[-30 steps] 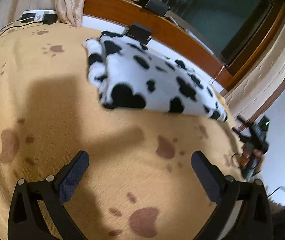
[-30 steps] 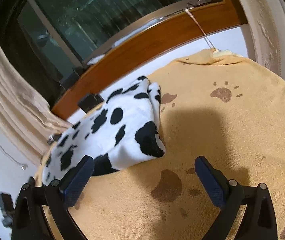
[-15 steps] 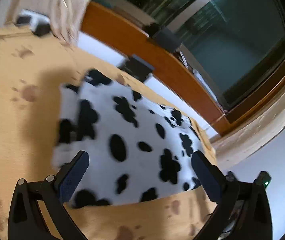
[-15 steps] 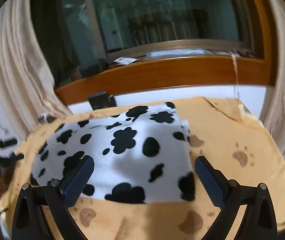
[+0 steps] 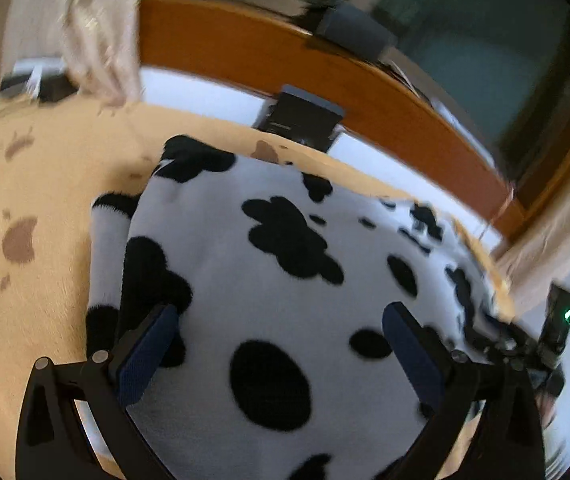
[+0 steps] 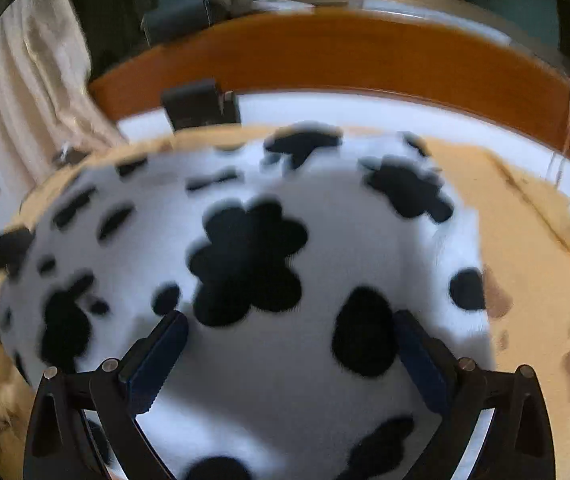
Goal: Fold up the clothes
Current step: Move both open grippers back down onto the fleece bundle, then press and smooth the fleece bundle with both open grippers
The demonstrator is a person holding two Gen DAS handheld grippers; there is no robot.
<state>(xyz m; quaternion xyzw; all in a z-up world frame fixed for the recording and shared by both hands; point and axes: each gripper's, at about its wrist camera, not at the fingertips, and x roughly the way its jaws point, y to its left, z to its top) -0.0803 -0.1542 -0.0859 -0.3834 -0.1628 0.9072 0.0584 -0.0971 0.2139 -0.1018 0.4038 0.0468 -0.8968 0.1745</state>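
Garment: the cow-print fleece (image 5: 285, 280) lies flat on the tan paw-print blanket (image 5: 45, 208) covering the bed, already folded at least once by the look of its layered left edge. In the right wrist view the cow-print fleece (image 6: 265, 272) fills most of the frame, its right edge running down beside bare blanket (image 6: 545, 280).

Step in hand: I judge this to be the approach for the next fold, both tools closing on the near edge.

How to do it well: come in low and level, take the near edge at both ends together, and catch every layer. The pile is thick and plush, so a shallow bite could take the top layer only. Then lift together and carry the edge evenly toward the wooden headboard (image 5: 325, 68) so the fold lands square.

Left gripper (image 5: 281, 328): jaws spread wide, nothing between them, poised over the near-left part of the fleece, close to its stacked edge.

Right gripper (image 6: 291, 334): jaws also wide apart and empty, over the near-right part, angled forward and down.

Contact: whether either tool touches the pile, I cannot tell; both views are blurred.

Beyond: a dark box (image 5: 301, 120) sits at the far edge by the headboard, a cream curtain (image 5: 101, 40) hangs far left.
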